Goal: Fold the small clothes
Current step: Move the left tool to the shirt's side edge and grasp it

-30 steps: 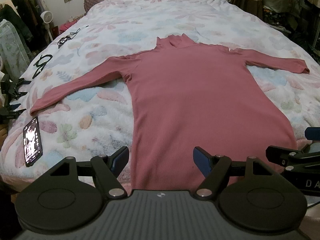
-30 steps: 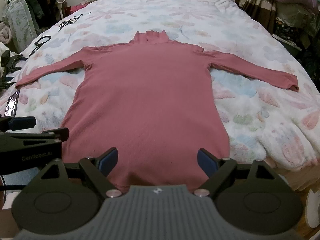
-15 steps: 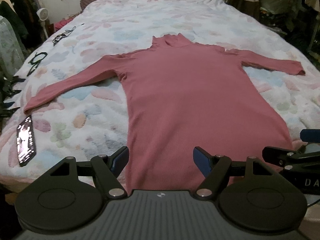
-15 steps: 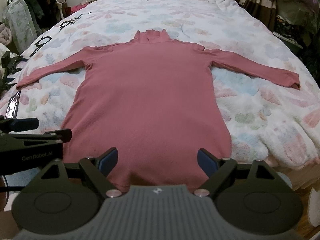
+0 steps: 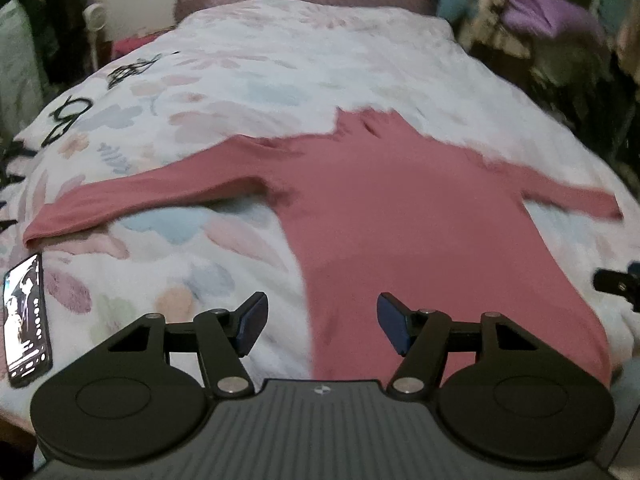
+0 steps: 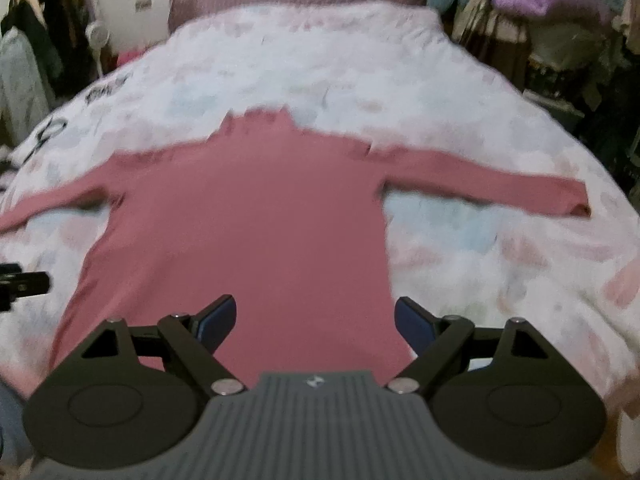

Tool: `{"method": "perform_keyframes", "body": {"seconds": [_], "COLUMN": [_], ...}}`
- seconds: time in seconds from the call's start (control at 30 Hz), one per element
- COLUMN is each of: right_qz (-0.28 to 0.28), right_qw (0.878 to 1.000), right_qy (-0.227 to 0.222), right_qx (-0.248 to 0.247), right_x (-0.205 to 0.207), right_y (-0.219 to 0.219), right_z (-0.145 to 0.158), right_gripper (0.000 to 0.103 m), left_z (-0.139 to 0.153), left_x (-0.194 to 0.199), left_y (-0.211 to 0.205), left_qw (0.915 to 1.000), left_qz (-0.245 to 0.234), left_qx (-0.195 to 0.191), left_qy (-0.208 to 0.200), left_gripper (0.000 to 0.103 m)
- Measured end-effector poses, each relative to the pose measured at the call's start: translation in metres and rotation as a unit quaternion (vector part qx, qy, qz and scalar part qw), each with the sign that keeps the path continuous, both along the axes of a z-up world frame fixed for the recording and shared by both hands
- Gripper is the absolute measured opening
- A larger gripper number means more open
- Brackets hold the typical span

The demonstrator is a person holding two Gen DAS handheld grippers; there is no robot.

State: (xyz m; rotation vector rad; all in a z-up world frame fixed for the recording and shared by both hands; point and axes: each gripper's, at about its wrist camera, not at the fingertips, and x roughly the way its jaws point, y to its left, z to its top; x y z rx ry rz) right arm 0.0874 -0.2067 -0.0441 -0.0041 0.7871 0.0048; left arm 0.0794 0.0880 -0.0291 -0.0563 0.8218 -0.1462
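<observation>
A pink top (image 5: 400, 216) with long sleeves and a high neck lies flat, front up, on a bed (image 5: 280, 60) with a white flowery cover. Both sleeves stick out to the sides. Its bottom edge is at the near edge of the bed, close to both claws. The far half of the bed past the neck is bare cover, and there is bare cover on each side of the body below the sleeves.

The left gripper (image 5: 322, 326) is wide open and holds nothing. It is above the left side edge of the top, near the hem. The right gripper (image 6: 316, 322) is wide open too, holding nothing, over the right part of the hem.

Only the left view shows a phone (image 5: 26, 320) with a lit screen, lying near the left cuff at the bed's edge. Black cords (image 5: 132, 70) lie far off to the left. The right view shows the right cuff (image 6: 576, 200) more clearly. Both views are blurry.
</observation>
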Motion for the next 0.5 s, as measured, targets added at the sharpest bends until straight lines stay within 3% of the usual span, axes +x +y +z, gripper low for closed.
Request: {"method": "perform_keyframes", "body": {"seconds": [0.23,0.37,0.5], "right_qz": [-0.003,-0.023,-0.038], "right_qw": [1.000,0.999,0.999], "right_qy": [-0.022,-0.002,0.014], "right_qx": [-0.011,-0.023,-0.012], "right_x": [0.036,0.055,0.062], "right_y": [-0.027,-0.032,-0.031], "right_z": [-0.006,-0.010,-0.016], "right_gripper": [0.083,0.083,0.083], "left_z": [-0.011,-0.016,-0.012], "left_x": [0.055,0.089,0.118], "left_y": [0.076,0.142,0.203], "left_qw": [0.9972,0.9878,0.9837], "left_qz": [0.045,0.100,0.130], "left_qx": [-0.059,-0.119,-0.123], "left_qy": [-0.010,0.000,0.011], "left_gripper": [0.073,0.070,0.069]}}
